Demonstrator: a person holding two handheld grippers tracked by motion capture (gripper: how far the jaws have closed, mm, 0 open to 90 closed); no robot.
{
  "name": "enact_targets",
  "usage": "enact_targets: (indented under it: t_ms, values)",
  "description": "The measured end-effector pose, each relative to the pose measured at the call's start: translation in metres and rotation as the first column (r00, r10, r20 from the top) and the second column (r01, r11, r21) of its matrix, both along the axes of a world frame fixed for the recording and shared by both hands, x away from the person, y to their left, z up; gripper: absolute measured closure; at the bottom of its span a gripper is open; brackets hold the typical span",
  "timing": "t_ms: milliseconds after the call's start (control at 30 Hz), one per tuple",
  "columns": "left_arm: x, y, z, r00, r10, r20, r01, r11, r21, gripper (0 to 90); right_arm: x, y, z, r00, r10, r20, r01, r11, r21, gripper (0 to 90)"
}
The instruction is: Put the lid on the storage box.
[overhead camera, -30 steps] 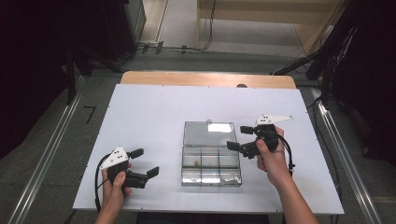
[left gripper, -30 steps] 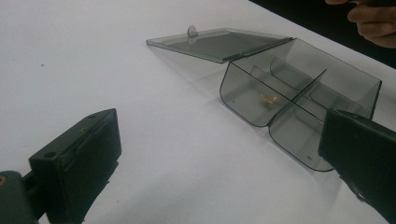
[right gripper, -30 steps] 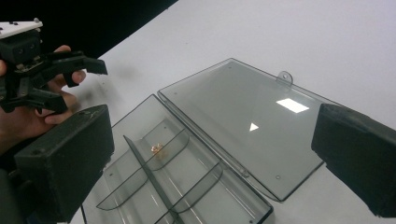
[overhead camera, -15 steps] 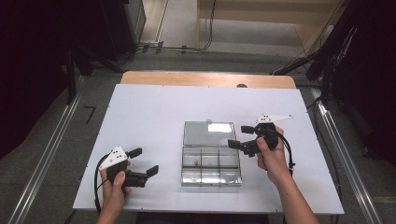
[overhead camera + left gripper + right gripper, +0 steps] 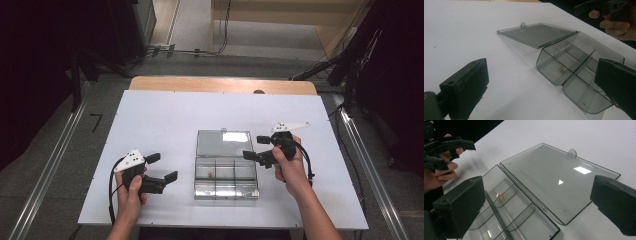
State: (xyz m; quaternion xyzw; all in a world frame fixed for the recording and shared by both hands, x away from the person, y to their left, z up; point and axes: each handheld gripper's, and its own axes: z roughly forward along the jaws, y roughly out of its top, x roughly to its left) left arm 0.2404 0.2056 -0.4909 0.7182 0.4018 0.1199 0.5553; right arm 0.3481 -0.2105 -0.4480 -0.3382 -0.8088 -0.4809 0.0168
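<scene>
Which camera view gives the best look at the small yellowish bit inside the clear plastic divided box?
The right gripper view: the small yellowish bit lies close and sharp in one compartment of the clear plastic divided box. The left gripper view shows it smaller, behind dividers; the high view shows a speck.

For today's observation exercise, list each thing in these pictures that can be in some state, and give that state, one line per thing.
Clear box: open, resting on the table, divided into compartments.
Lid: swung fully back, lying flat on the table.
Small piece: lying loose in one compartment of the box.
Left claw: open, holding nothing, left of the box.
Right claw: open, holding nothing, at the box's right edge.
</scene>
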Motion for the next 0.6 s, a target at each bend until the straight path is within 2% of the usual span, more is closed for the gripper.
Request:
enact_targets:
  t_ms: [433,600]
  values:
    - [0.026,-0.020,0.017,0.9999,-0.017,0.004,0.017,0.9998,-0.011,0.0,0.003,-0.005,-0.003,0.9995,-0.030,-0.012,0.031,0.999,0.017,1.9]
    - [0.035,-0.027,0.021,0.9996,-0.026,0.004,0.026,0.9996,-0.010,0.0,0.004,-0.006,-0.004,0.9996,-0.025,-0.016,0.025,1.000,0.016,1.9]
